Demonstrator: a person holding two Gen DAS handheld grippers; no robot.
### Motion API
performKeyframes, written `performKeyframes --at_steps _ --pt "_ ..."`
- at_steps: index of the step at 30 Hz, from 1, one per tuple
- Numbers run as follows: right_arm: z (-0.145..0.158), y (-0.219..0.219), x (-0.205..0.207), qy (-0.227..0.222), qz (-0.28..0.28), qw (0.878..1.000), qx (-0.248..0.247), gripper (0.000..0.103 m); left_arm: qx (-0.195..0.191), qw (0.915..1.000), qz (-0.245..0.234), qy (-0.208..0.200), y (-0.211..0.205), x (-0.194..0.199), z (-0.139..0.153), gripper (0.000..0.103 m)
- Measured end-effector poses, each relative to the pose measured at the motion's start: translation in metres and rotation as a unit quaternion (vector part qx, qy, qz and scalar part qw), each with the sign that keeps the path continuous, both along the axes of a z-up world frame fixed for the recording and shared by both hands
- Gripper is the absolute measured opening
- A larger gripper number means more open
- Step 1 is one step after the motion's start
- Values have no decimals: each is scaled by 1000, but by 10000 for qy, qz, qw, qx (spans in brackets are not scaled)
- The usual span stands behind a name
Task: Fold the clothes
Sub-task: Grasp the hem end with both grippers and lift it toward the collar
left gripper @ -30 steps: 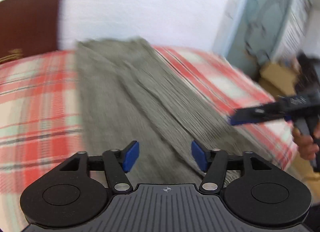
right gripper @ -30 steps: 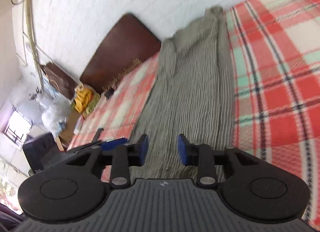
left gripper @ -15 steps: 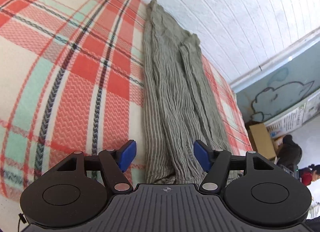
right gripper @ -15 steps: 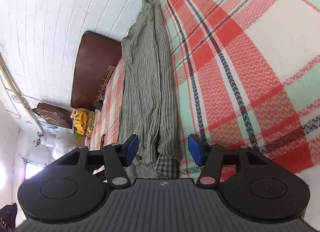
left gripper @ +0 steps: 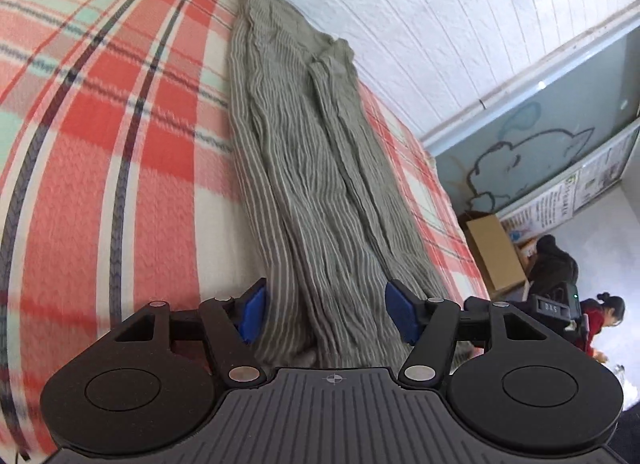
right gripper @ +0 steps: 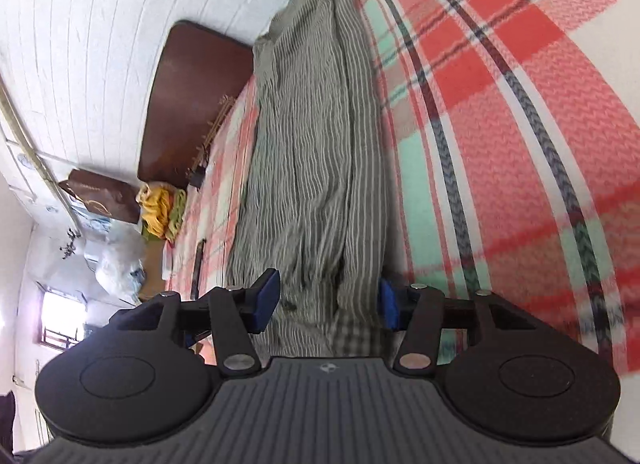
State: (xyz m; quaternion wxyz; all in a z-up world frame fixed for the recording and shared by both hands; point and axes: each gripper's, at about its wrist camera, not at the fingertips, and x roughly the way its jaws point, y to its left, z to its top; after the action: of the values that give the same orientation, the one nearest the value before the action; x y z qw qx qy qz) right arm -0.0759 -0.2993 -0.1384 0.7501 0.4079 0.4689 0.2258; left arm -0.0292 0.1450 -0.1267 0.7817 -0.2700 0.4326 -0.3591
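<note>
A grey striped garment (left gripper: 312, 184) lies folded into a long narrow strip on the plaid bed, running away toward the white wall; the right wrist view shows the same garment (right gripper: 312, 160). My left gripper (left gripper: 326, 316) is open at the strip's near end, its blue pads (left gripper: 252, 314) on either side of the cloth. My right gripper (right gripper: 326, 304) is open too, low over the same near end, straddling the bunched hem. A checked inner patch (right gripper: 348, 334) peeks out under the hem.
The red, mint and cream plaid blanket (left gripper: 112, 152) covers the bed. A dark wooden headboard (right gripper: 188, 96) stands at one side, with bags and yellow cloth (right gripper: 156, 208) beyond. A cardboard box (left gripper: 496, 252) and a seated person (left gripper: 600, 312) are past the bed's other side.
Both grippers have dropped low to the garment's near end and tilted down. The right gripper's jaws have widened around the hem. The garment has not moved.
</note>
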Motion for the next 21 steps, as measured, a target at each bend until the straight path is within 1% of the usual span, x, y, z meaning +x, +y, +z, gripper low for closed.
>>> performKeyframes --at_steps 2,4,6,8,9,10,11,12,13,16,19,21 --pt "0 0 -4 48 2 10000 -13 56 -22 10000 13 19 -1 0 0 74" --pt "-3 1 2 99 -44 9999 83 56 -65 10000 7 64 -3 3 -2 74" --pt "-8 5 9 164 -116 9996 200 50 -140 9998 -27 145 -7 11 -4 74" --pt "-8 9 11 144 -101 9997 142 46 -92 9998 21 174 -8 9 -6 72" --pt "-8 10 9 134 -70 9998 91 40 -62 9998 49 187 -8 7 -7 63" --pt "-8 8 7 146 -34 9999 47 37 -33 9998 77 199 -8 6 -8 55" --pt "-10 6 4 182 -25 9998 33 28 -3 9997 105 211 -8 4 -10 37" --pt "-14 4 1 247 -50 9997 57 14 27 9997 133 224 -8 3 -11 17" --pt "-17 2 -1 284 -71 9995 99 13 57 9996 161 236 -8 2 -12 16" --pt "-20 -2 1 337 -83 9986 387 11 -84 9988 280 383 -6 2 -11 15" --pt "-14 -6 7 305 -56 9962 820 11 -220 9988 254 370 -7 3 1 15" --pt "-6 -9 12 244 -51 9938 1080 11 -409 9981 253 380 -7 8 10 15"
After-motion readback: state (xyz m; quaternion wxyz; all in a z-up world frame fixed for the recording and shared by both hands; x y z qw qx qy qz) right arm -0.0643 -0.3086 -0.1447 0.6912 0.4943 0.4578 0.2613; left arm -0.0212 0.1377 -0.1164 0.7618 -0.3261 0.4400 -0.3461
